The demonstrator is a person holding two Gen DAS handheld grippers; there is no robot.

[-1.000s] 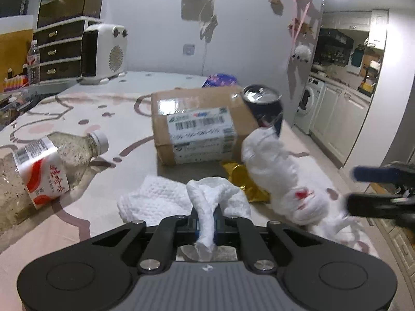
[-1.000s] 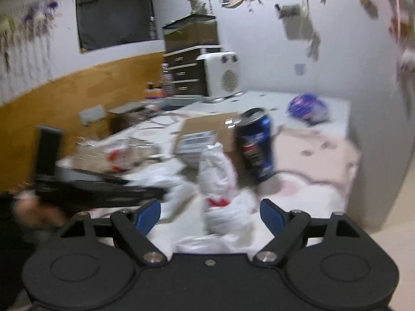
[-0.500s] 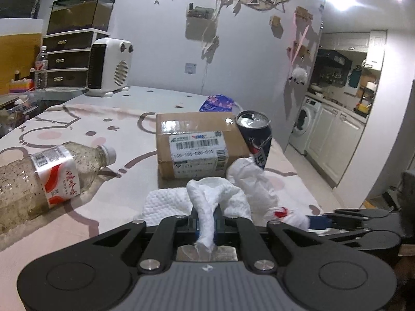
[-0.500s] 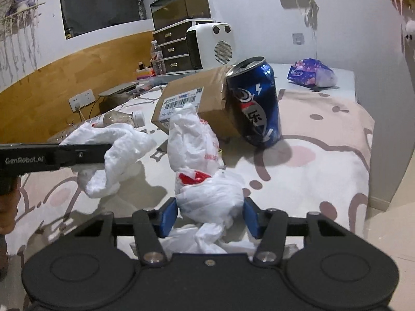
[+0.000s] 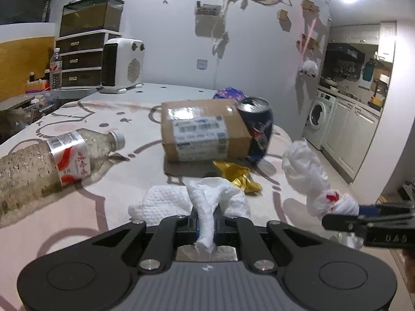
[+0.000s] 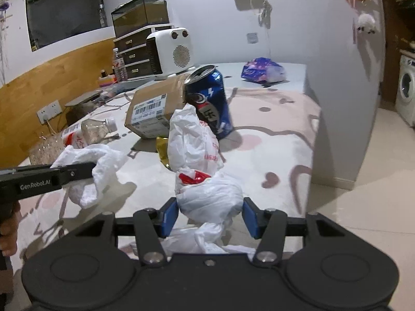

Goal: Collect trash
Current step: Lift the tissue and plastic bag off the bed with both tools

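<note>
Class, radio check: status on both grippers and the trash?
Left gripper shut on paper towel. Right gripper shut on plastic bag. Bottle, box, can uncollected.

The bottle runs off the left edge, its base unseen. The box hides the lower can and most of the purple packet. The label print is too small to read. The bag's tail disappears behind the right gripper's body.
</note>
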